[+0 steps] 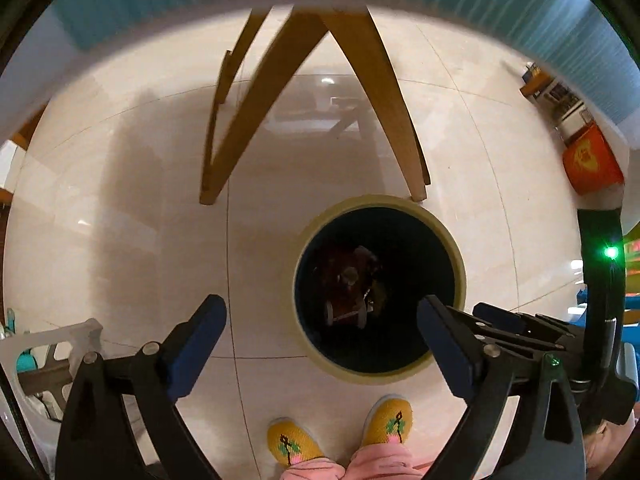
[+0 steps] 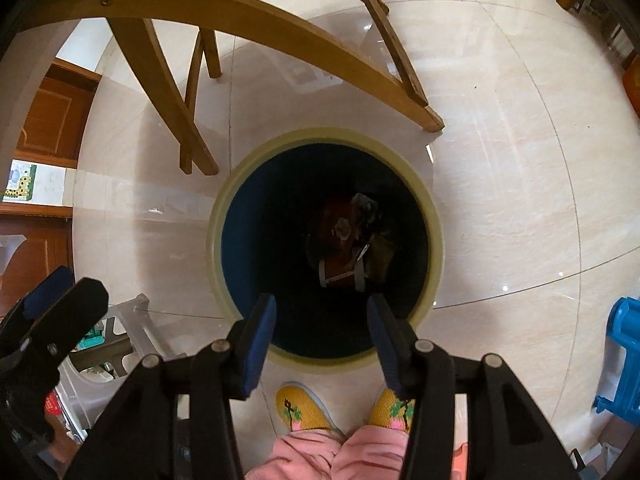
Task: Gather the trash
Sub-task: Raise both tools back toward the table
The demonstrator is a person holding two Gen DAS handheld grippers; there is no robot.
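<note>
A round bin with a pale rim (image 1: 456, 252) (image 2: 224, 200) stands on the tiled floor, dark inside. Crumpled trash (image 1: 352, 284) (image 2: 348, 240), reddish with white bits, lies at its bottom. My left gripper (image 1: 322, 344) hangs above the bin's near left rim, jaws wide apart with nothing between them. My right gripper (image 2: 322, 340) hovers over the bin's near edge, jaws apart and nothing in them. In the right wrist view the left gripper (image 2: 60, 292) shows at the left edge, and the right gripper's arm (image 1: 520, 328) shows at the right of the left wrist view.
Wooden chair legs (image 1: 400, 120) (image 2: 432, 120) stand just beyond the bin. A person's yellow slippers (image 1: 390, 420) (image 2: 300, 408) and pink trouser legs are right in front of it. A white plastic stool (image 2: 128, 332) is at the left, a blue plastic object (image 2: 624, 352) at the right, an orange box (image 1: 592, 160) far right.
</note>
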